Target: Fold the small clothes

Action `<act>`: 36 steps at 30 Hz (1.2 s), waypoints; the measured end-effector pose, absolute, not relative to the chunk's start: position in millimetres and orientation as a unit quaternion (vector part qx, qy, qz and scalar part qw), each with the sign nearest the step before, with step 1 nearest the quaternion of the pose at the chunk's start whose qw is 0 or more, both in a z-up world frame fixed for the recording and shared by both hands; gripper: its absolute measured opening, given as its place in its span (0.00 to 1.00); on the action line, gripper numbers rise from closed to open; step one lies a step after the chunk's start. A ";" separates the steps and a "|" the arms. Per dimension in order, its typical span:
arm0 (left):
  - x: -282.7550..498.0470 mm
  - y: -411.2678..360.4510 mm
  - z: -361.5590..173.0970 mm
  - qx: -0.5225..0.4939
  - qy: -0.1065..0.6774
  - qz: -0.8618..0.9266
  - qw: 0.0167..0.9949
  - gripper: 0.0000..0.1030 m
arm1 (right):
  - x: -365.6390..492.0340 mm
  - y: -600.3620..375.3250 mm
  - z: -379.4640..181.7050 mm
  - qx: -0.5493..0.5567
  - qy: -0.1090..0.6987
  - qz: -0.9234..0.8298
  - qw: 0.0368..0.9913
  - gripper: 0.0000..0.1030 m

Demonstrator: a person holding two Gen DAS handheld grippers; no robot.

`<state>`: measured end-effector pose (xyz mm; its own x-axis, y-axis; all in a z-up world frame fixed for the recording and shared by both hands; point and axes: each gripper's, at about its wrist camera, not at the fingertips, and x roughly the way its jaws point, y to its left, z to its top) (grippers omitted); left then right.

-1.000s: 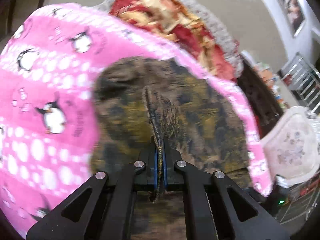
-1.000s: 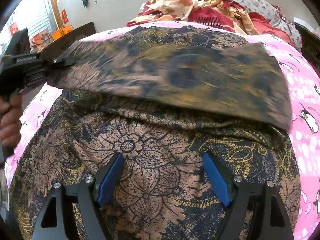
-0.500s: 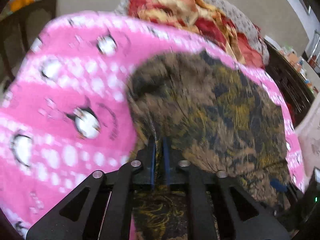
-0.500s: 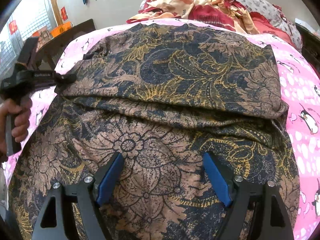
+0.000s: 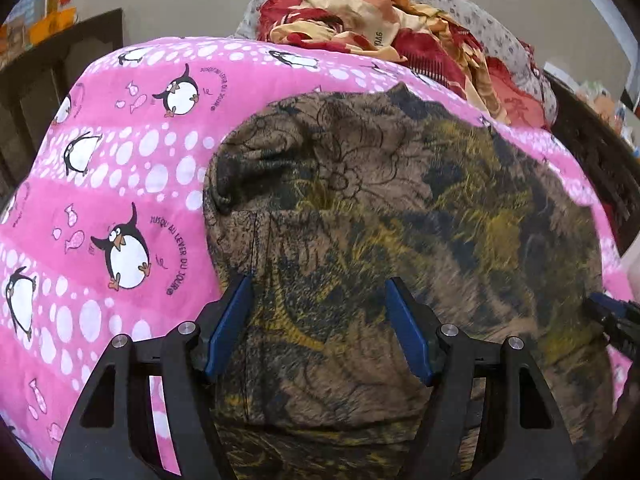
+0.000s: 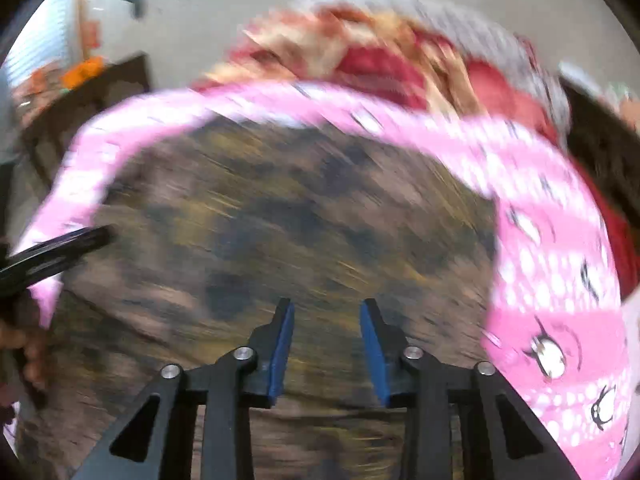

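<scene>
Brown garment (image 5: 400, 216) with dark blue and yellow floral print, lying folded on pink penguin-print bedsheet (image 5: 132, 184). Upper layer doubled over lower one, fold edge running crosswise at mid-cloth in left wrist view; small pucker at near-left corner of upper layer. Occupies middle and right part of sheet; bare pink sheet to left edge and in a strip along far edge. Heap of red and cream fabrics (image 5: 384, 28) beyond far edge of sheet, apart from garment.

Left gripper (image 5: 318, 300) released, blue pads spread wide, nothing between them; positioned over near-left part of garment, left finger (image 5: 230, 320) at garment's left border. Contact with cloth not determinable.

Right gripper (image 6: 326, 320) released, pads parted, narrower gap, nothing between them; positioned over near-middle of garment (image 6: 280, 220). Right wrist view heavily motion-blurred; contact not determinable. Tip of right gripper visible at right edge of left wrist view, just beside garment's right border.
</scene>
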<state>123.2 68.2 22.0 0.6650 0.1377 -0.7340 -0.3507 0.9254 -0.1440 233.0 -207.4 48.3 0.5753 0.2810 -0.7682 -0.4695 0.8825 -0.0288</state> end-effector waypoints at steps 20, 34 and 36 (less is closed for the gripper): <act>121.5 62.8 7.1 -0.109 0.381 0.133 0.909 0.71 | 317.4 -255.9 59.3 -0.007 0.395 0.259 0.881 0.27; 123.2 63.6 6.9 -0.112 0.383 0.130 0.908 0.76 | 318.6 -279.1 68.8 0.013 0.366 0.214 0.905 0.21; 123.8 63.4 6.8 -0.113 0.383 0.130 0.908 0.76 | 327.4 -267.2 66.3 0.019 0.377 0.221 0.899 0.21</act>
